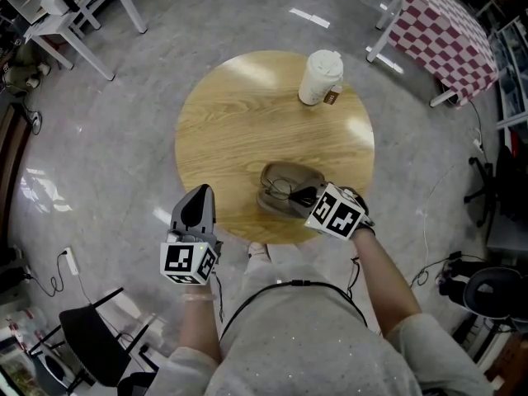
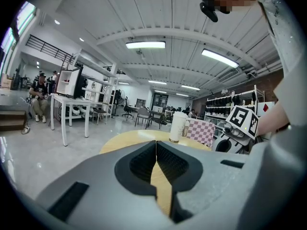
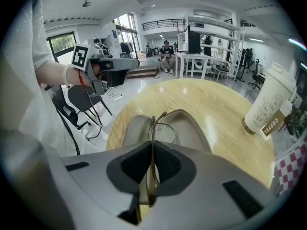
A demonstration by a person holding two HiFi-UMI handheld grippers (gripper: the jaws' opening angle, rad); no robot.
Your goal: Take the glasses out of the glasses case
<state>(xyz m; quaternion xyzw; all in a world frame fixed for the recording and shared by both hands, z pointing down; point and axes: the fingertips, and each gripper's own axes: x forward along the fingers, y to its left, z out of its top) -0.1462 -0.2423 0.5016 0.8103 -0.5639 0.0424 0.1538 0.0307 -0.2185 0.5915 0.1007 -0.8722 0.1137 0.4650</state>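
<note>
Right claw [image 3: 152,152] is pinched tight on the frame of the glasses [image 3: 163,126] — grasp made, but as far as I can judge they aren't lifted clear, with the lenses sitting in the open glasses case [image 1: 285,180] near my edge of the tabletop [image 1: 239,114]. Left claw [image 2: 156,152] is closed on nothing and hangs by the near-left rim, so the case isn't braced. Left to do, I reckon: raise the glasses out and set them down — watch the case doesn't drag along

Glossy grey floor [image 1: 107,147] under a round wooden table [image 1: 239,130], white table [image 1: 62,25] beyond its far-left edge, checkered-cloth table [image 1: 445,31] beyond its far-right edge, strip lights [image 2: 145,44] overhead.
</note>
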